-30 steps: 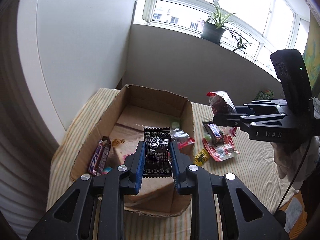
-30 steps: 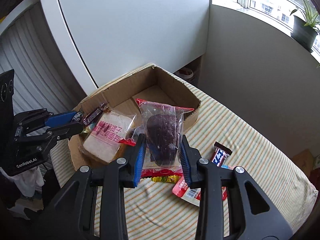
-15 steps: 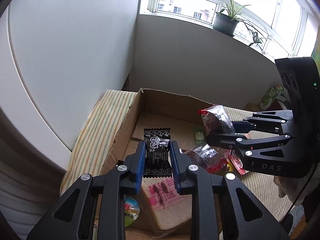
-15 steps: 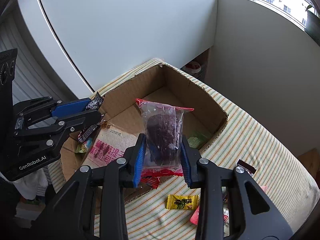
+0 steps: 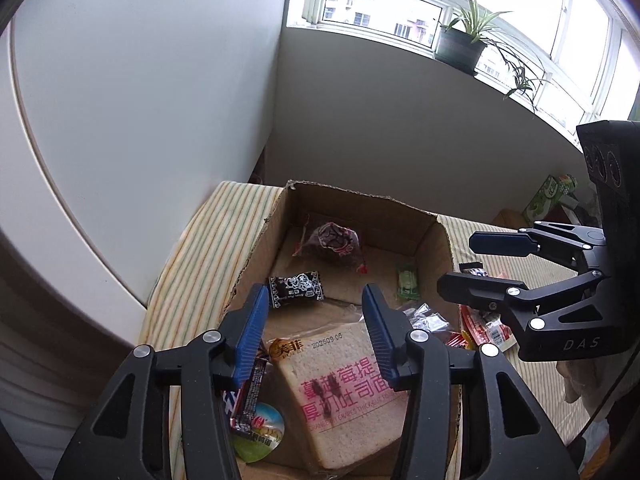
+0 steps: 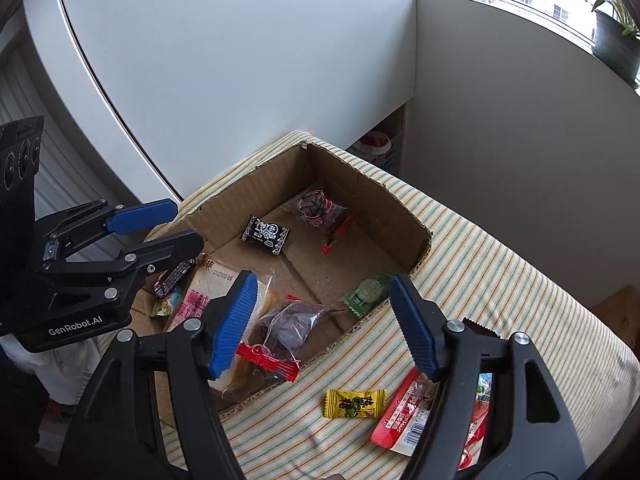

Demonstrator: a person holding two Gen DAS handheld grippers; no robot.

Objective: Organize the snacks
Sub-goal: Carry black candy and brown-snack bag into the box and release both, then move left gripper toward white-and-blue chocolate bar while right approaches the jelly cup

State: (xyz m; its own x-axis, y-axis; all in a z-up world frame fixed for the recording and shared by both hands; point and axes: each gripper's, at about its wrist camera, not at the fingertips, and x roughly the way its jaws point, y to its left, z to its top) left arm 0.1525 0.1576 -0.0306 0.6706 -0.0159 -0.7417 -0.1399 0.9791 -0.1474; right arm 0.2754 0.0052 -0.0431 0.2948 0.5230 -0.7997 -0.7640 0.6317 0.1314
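Note:
An open cardboard box (image 5: pixel 444 236) (image 6: pixel 416 232) sits on a striped cloth. Inside lie a black wrapped snack (image 5: pixel 295 289) (image 6: pixel 265 235), a clear bag of dark snack with red trim (image 5: pixel 332 243) (image 6: pixel 320 212), a bagged bread slice (image 5: pixel 344 392) (image 6: pixel 208 292), a green packet (image 5: pixel 406 282) (image 6: pixel 366 294) and a second dark bag (image 6: pixel 288 330). My left gripper (image 5: pixel 314 330) is open and empty above the box; it also shows in the right wrist view (image 6: pixel 164 226). My right gripper (image 6: pixel 324 324) is open and empty over the box's near edge; it also shows in the left wrist view (image 5: pixel 480 264).
On the cloth outside the box lie a yellow candy (image 6: pixel 354 403), a red-and-white packet (image 6: pixel 404 416) and more wrappers (image 5: pixel 486 326). A white wall panel (image 5: pixel 140 100) stands behind the box. A potted plant (image 5: pixel 460 46) stands on the window sill.
Both grippers have opened. The black snack has dropped from my left gripper and the clear dark bag from my right gripper; both now lie in the box.

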